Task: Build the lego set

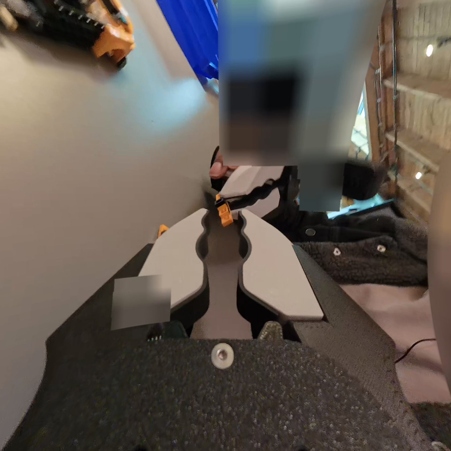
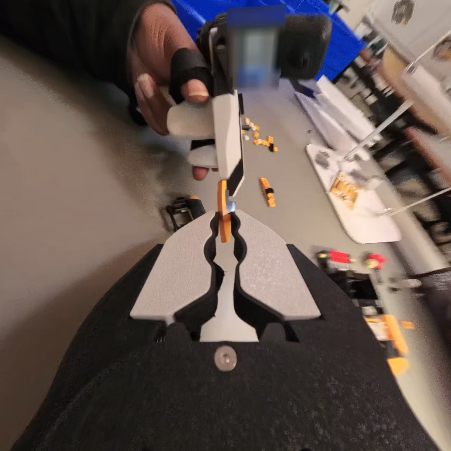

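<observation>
In the right wrist view my right gripper [image 2: 224,216] is shut on a thin curved orange Lego piece [image 2: 223,227] that stands on edge between its tips, with a small pale part [image 2: 231,205] at its upper end. My left gripper [image 2: 231,192], held by a hand [image 2: 156,73], comes down from above with its tip at that pale part. In the left wrist view my left gripper [image 1: 223,213] is open, its tips on either side of the orange piece [image 1: 225,215], which the right gripper's fingers [image 1: 246,188] hold from beyond.
On the grey table [image 2: 288,219] lie loose orange pieces [image 2: 262,141], an orange-and-black sub-assembly [image 2: 267,192], a black frame [image 2: 184,211], a white tray [image 2: 366,227], and red-black [image 2: 341,263] and orange [image 2: 395,341] builds. An orange-black vehicle [image 1: 97,29], blue bin [image 1: 190,36] and dark jacket [image 1: 353,249] show too.
</observation>
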The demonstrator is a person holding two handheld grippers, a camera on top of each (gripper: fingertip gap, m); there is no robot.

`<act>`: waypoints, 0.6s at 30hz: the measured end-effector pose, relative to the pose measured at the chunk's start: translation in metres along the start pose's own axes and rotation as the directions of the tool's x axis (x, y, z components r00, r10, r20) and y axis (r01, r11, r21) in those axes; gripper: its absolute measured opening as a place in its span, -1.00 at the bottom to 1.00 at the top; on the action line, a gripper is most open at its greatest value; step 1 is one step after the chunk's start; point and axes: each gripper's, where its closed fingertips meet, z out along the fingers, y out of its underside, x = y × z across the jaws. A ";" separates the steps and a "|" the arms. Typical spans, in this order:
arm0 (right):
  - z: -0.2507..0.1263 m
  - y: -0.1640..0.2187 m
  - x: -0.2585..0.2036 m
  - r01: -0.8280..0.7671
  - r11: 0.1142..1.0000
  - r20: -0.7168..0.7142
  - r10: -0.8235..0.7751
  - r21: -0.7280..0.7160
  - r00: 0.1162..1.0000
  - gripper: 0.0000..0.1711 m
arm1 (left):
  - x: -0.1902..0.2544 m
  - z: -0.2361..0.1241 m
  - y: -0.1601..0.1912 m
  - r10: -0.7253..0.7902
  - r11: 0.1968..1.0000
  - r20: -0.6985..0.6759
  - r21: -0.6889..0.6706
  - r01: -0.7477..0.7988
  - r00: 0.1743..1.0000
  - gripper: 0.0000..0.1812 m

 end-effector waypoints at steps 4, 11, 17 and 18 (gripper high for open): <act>-0.008 -0.007 -0.003 -0.265 0.963 0.166 0.254 0.047 0.953 -0.89 | -0.006 -0.007 0.004 0.429 0.900 0.156 -0.152 -0.408 0.890 -0.70; -0.006 -0.006 -0.010 -0.409 0.913 0.275 0.392 0.006 0.878 -0.89 | -0.016 -0.004 0.021 0.787 0.609 0.184 -0.385 -0.694 0.589 -0.69; -0.006 0.000 0.002 -0.443 0.896 0.223 0.432 0.000 0.874 -0.89 | -0.046 -0.014 0.048 0.703 0.652 0.184 -0.555 -0.518 0.688 -0.55; -0.007 0.002 0.003 -0.445 0.895 0.217 0.435 -0.005 0.874 -0.89 | -0.047 -0.015 0.051 0.690 0.657 0.188 -0.569 -0.495 0.699 -0.55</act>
